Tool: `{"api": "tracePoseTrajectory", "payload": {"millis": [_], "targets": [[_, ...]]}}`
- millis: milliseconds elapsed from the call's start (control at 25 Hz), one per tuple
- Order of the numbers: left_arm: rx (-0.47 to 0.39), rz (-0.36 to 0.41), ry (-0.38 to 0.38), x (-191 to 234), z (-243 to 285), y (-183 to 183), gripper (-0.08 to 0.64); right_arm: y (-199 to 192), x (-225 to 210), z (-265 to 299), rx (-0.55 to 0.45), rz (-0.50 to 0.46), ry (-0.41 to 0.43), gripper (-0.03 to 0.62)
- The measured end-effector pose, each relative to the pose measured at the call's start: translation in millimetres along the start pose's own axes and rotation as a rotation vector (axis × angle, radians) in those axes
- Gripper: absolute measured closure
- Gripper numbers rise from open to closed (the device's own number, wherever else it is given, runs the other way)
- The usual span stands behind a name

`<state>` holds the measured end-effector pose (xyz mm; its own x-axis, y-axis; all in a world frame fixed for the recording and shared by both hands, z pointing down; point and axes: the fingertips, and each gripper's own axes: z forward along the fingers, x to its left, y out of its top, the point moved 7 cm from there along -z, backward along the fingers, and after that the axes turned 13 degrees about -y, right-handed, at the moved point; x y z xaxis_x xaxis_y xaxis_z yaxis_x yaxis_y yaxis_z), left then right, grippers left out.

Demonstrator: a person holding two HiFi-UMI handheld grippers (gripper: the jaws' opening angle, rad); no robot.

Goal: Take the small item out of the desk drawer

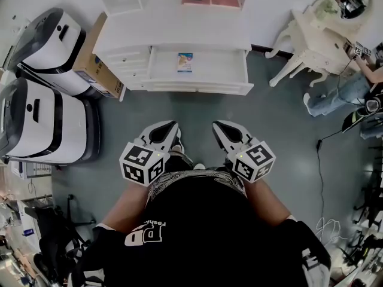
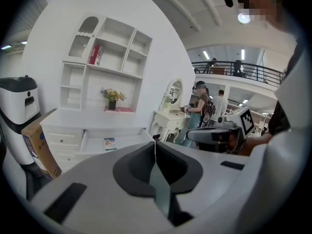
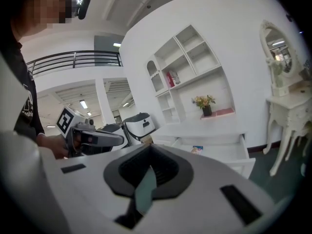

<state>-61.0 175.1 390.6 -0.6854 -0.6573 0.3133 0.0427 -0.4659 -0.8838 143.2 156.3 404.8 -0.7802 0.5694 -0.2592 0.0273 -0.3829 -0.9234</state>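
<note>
Item: small item (image 1: 185, 61) lies flat in open drawer (image 1: 216, 66) of desk (image 1: 173, 28), well ahead of both | left hand-held gripper (image 1: 170, 128) and right hand-held gripper (image 1: 219, 128): jaws together, empty | handling: looks thin, light, probably bendy; pinch one edge.

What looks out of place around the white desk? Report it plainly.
Two things stand out. The desk has its wide drawer pulled open, with a small item lying flat inside. A cardboard box sits tilted beside the desk's end, at the head view's left. Nothing looks spilled or damaged.
</note>
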Motion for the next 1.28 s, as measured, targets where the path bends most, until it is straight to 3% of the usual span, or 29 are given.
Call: {"api": "tracePoseTrajectory", "payload": {"millis": [520, 800, 1280], "targets": [[-0.016, 0.028, -0.051, 40.0, 49.5, 35.3, 0.544, 15.7, -41.5, 19.6, 0.002, 0.005, -0.101, 0.583], [0.024, -0.022, -0.04, 76.2, 59.6, 34.3, 0.544, 23.2, -48.2, 58.4, 0.042, 0.009, -0.094, 0.583], [0.042, -0.04, -0.038, 167.5, 84.1, 65.1, 0.545, 45.5, -62.0, 149.1, 0.095, 0.021, -0.108, 0.583]]}}
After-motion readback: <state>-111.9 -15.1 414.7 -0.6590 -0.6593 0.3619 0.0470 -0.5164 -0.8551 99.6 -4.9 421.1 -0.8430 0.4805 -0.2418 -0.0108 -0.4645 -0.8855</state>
